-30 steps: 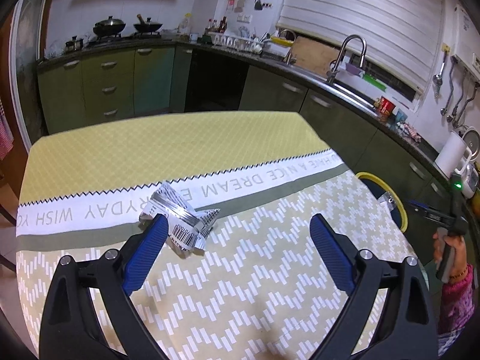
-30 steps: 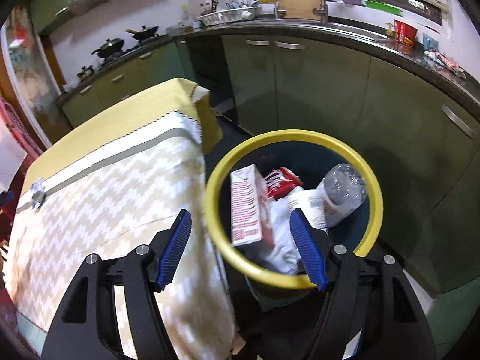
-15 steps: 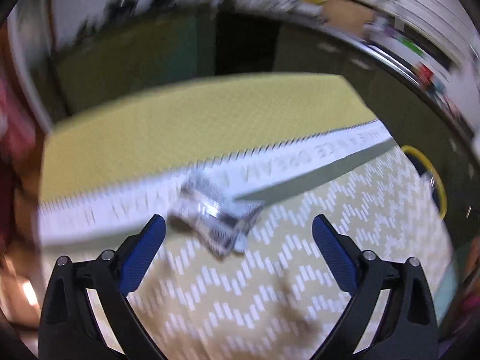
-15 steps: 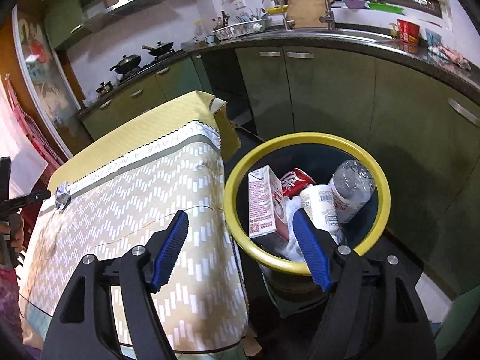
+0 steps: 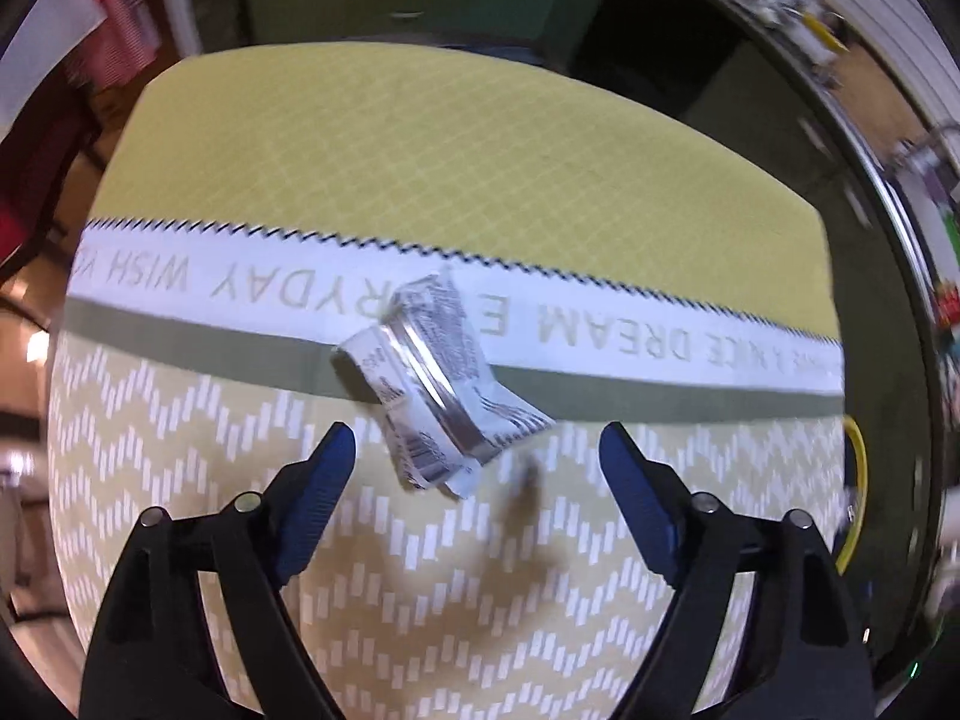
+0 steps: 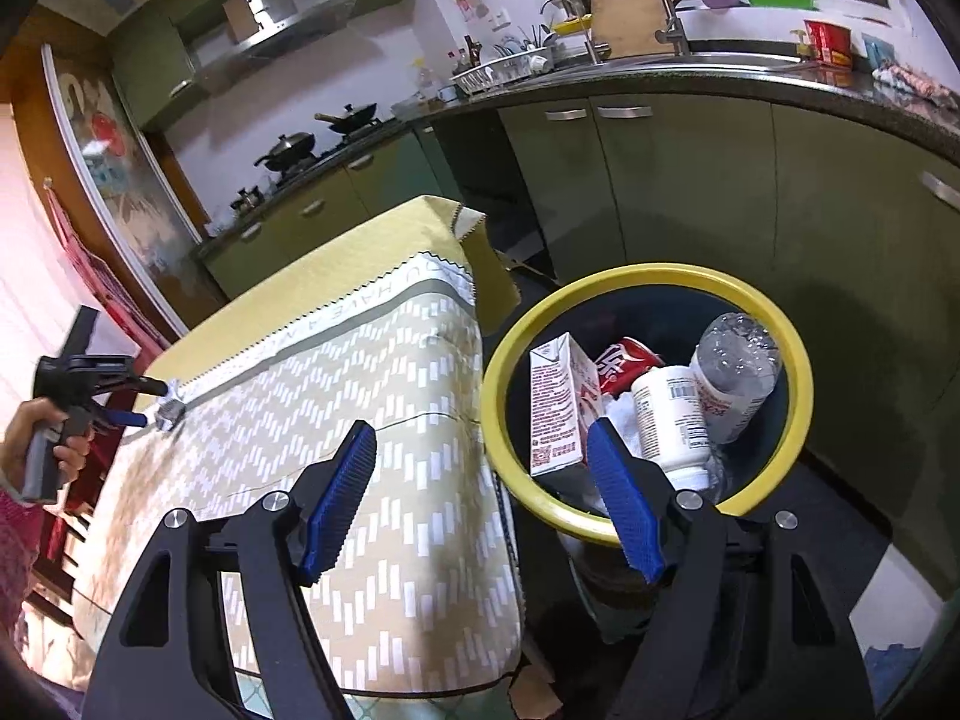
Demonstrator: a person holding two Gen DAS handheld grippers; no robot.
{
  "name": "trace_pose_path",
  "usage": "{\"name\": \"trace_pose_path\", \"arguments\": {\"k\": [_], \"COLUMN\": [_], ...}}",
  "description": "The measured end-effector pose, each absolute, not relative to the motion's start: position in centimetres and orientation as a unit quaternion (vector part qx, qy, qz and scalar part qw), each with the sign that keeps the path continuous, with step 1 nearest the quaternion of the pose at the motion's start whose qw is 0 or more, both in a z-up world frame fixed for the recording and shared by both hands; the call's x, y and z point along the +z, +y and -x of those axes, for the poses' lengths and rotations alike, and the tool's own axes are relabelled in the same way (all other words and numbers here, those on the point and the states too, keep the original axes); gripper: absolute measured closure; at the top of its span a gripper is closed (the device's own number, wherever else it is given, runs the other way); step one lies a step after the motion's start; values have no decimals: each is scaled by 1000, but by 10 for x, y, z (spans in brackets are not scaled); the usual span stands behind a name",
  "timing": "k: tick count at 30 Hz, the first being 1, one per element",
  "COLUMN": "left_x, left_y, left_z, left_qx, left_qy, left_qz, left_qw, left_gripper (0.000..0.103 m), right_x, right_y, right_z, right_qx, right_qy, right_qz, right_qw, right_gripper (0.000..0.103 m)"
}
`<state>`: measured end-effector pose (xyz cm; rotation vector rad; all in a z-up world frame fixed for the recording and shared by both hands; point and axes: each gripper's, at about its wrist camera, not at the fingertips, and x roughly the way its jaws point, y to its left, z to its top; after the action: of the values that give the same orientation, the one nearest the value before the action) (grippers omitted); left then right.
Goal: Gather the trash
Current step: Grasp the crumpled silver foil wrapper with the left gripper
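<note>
A crumpled silver and white wrapper (image 5: 441, 387) lies on the yellow patterned tablecloth (image 5: 420, 156), across its white lettered band. My left gripper (image 5: 477, 450) points steeply down just before it; its jaws are closing, the wrapper's near end sits between the blue fingertips, untouched. From the right wrist view the same wrapper (image 6: 170, 410) shows small at the table's far left, by the left gripper (image 6: 141, 402). My right gripper (image 6: 483, 450) hangs open and empty between the table edge and a yellow-rimmed trash bin (image 6: 792, 360) holding a carton (image 6: 555, 402), a red can (image 6: 624, 363) and bottles.
Green kitchen cabinets (image 6: 672, 180) and a counter with a sink run behind the bin. A stove with pans (image 6: 318, 138) stands at the back. A person's hand (image 6: 36, 444) grips the left tool at the table's far left. The tablecloth (image 6: 336, 390) hangs over the table's edges.
The left gripper has tipped downward and moved in over the wrapper, and its jaws have narrowed. The right gripper has drifted a little, bringing more of the table into view.
</note>
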<state>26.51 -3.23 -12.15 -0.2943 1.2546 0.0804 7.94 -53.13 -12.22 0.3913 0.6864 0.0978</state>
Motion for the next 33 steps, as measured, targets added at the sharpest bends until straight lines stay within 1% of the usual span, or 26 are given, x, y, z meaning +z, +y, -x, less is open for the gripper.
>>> {"name": "trace_pose_path", "arguments": {"k": [4,11,14,15,21,23,30,33], "left_x": [-125,-136,-138,-138,-140,-141,-141,-140], "left_y": [-27,-17,-18,-17,-30,-35,-45,-42], "left_z": [-274,-286,-290,-291,-304,-309,-310,-299], "left_qx": [75,113,121,123,123,122,101,90], "left_qy": [589,604,602,603,606,606,609,605], "left_qz": [163,197,201,203,184,177,161,150], "left_qw": [788,763,763,762,764,766,770,776], "left_gripper": [26,39,42,47,60,62,73,75], "right_x": [-129,-137,-138,-139,-140,-140,-136,-132], "right_y": [-533,-540,-541,-541,-541,-541,-540,-536], "right_z": [-77,-71,-71,-70,-69,-69,-63,-60], "right_qx": [59,72,75,76,78,78,76,76], "right_qy": [332,323,321,321,320,320,317,316], "right_qz": [-198,-219,-222,-222,-225,-225,-222,-215], "right_qw": [920,918,918,918,917,917,919,921], "right_gripper": [31,31,31,31,31,31,31,31]}}
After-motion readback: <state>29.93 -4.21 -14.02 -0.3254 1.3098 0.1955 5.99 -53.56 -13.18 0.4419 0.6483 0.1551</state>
